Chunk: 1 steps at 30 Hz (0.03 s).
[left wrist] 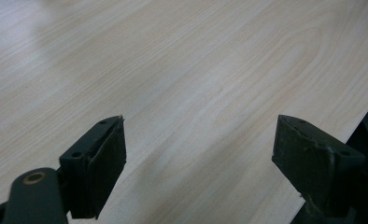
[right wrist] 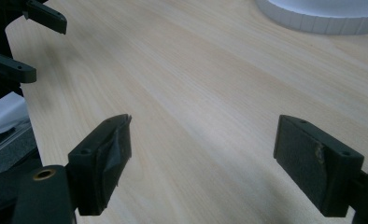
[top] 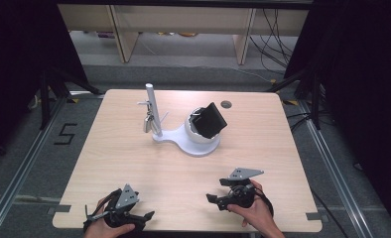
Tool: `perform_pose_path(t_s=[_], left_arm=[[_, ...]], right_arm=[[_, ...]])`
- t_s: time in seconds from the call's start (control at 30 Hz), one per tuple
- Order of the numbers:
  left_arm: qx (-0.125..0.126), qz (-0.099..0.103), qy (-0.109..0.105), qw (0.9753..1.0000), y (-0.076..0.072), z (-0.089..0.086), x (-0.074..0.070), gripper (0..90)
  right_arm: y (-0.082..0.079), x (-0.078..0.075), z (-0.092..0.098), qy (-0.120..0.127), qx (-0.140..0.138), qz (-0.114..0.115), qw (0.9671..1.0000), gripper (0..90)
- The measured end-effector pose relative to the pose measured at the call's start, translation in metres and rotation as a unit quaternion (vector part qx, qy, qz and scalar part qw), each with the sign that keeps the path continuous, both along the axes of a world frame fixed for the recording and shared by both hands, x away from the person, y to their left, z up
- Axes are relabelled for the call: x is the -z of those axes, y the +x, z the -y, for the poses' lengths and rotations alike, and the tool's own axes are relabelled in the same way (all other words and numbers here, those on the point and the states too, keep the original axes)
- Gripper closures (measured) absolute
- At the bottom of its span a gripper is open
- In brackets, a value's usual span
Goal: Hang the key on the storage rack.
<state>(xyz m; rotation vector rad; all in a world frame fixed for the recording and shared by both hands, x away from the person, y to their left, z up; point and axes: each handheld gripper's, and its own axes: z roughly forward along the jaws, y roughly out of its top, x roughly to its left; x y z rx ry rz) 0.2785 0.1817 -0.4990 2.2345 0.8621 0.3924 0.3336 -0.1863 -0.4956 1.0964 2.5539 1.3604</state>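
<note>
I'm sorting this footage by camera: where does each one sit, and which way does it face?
High view: above the person's side, looking forward and down at the table; both hands, left gripper, right gripper.
Left gripper view: on that gripper, facing bare tabletop.
Right gripper view: faces across the table; shares the white stand with the high view.

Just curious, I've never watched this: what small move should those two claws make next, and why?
Probably carry the right claw forward toward the white stand. Both claws, left claw too, rest open and empty at the table's near edge, far from the stand with its black block and padlock.
</note>
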Motion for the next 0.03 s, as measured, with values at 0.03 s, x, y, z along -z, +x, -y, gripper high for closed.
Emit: perform_pose_path(t_s=[0.03], left_arm=[[-0.001,-0.002,0.001,1.0000,0.0003,-0.0009,0.0002,16.9]], right_arm=[[0.0002,0.0001,0.0000,-0.002,0.001,0.000,1.0000,20.1]])
